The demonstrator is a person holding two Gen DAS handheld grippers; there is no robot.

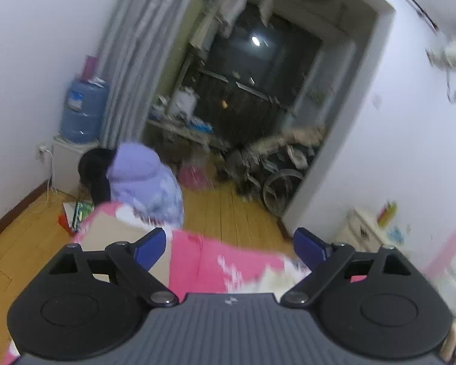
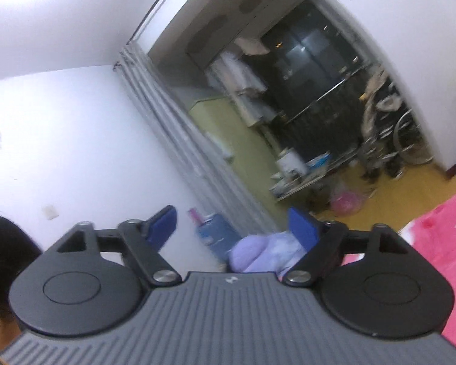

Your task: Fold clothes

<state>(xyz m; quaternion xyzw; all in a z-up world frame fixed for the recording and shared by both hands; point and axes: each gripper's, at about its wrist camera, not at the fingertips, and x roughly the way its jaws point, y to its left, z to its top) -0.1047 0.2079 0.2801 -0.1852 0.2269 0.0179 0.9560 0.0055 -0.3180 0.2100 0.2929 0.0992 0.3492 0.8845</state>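
Left gripper [image 1: 229,245]: blue fingers [image 1: 150,248] spread wide, nothing between them, raised above a pink bedspread [image 1: 243,264] whose near part is blurred. Right gripper [image 2: 234,228]: fingers [image 2: 302,232] likewise released and empty, aimed across the room. A lilac padded garment [image 1: 143,179] (hood uppermost) is bunched beyond the bed's far edge, near a blue water bottle [image 1: 82,112] and a grey curtain [image 1: 136,45]. No clothing lies within either grasp.
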